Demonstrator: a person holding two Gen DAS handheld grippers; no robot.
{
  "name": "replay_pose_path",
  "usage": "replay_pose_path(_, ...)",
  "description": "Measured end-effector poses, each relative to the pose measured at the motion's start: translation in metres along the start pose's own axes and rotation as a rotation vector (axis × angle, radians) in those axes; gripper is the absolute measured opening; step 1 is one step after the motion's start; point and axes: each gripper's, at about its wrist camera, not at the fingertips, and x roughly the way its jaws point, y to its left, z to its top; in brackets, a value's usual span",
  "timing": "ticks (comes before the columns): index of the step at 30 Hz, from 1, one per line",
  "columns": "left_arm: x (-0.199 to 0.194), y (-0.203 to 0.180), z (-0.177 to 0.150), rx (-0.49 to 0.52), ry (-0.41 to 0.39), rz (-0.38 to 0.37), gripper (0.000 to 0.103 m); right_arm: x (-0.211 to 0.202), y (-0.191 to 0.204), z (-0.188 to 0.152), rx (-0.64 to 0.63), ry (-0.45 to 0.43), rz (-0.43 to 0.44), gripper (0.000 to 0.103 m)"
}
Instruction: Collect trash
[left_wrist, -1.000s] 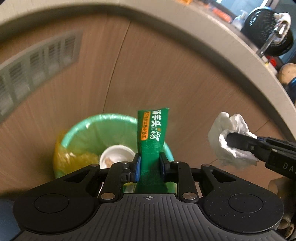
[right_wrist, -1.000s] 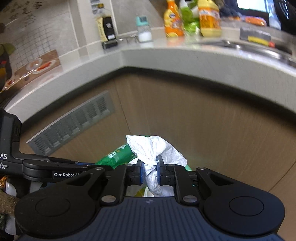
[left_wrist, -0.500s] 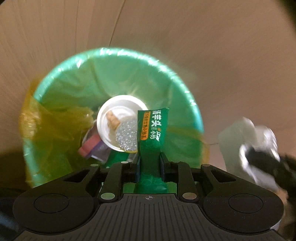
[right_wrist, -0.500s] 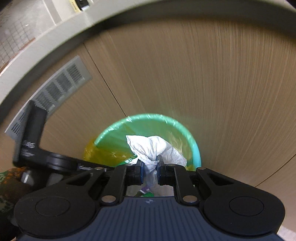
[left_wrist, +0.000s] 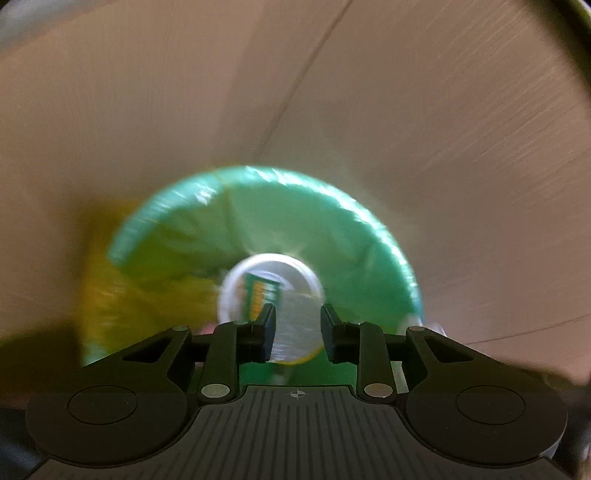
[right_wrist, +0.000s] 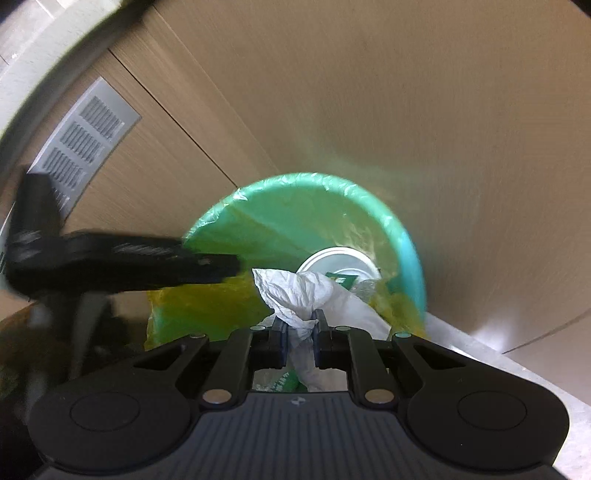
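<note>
Green-lined bin (left_wrist: 362, 236) — round, fitted with a green plastic liner, a yellow bag (left_wrist: 110, 295) bunched along its left side; it stands against wood-grain cabinet fronts (left_wrist: 424, 129). Both grippers point down into its mouth, which fits a drop rather than a throw.

Contents, item 1: white cup or tub (right_wrist: 338, 260), lying open-end up at the bottom of the liner.

Item 2: green snack wrapper (left_wrist: 264, 291), blurred, seen against the cup just beyond the left fingertip. Left gripper (left_wrist: 297, 332) has its jaws opening with nothing pressed between the pads; the wrapper appears already let go and falling or landed inside — blur prevents saying which.

Item 3: crumpled white tissue (right_wrist: 295, 295), pinched at its narrow waist by the right gripper (right_wrist: 299, 332), jaws clamped tight on it. The wad spreads above and behind the fingertips and hangs over the bin's near edge, above the yellow bag. Held low and centred so that it will likely fall inside when freed.

Note: in the right wrist view the left gripper reaches in from the left as a dark blurred bar over the rim. A ventilation grille (right_wrist: 85, 144) sits in the cabinet panel to the left.

Status, judged: 1 piece dropped, 1 awaiting release.
</note>
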Motion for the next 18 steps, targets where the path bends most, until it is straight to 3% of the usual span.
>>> replay_pose_path(4,-0.015,-0.002,-0.006,0.078,-0.013,0.073,0.030,0.052,0.005,0.023,-0.008,0.047,-0.024,0.013)
replay_pose_path(11,-0.024,0.010,-0.014,0.095,-0.025,0.069,0.030,0.116,0.014,0.035,-0.034,0.123,-0.113,0.016)
replay_pose_path(13,-0.026,0.016,-0.015,0.092,-0.024,0.059,0.030,0.121,0.011,0.037,-0.003,0.137,-0.113,0.037)
replay_pose_path(15,-0.032,0.024,-0.018,0.076,-0.025,0.051,0.030,0.118,0.008,0.040,0.035,0.120,-0.103,0.052)
replay_pose_path(18,-0.043,0.032,-0.020,0.058,-0.057,0.043,0.030,0.107,0.012,0.043,0.054,0.082,-0.116,0.054)
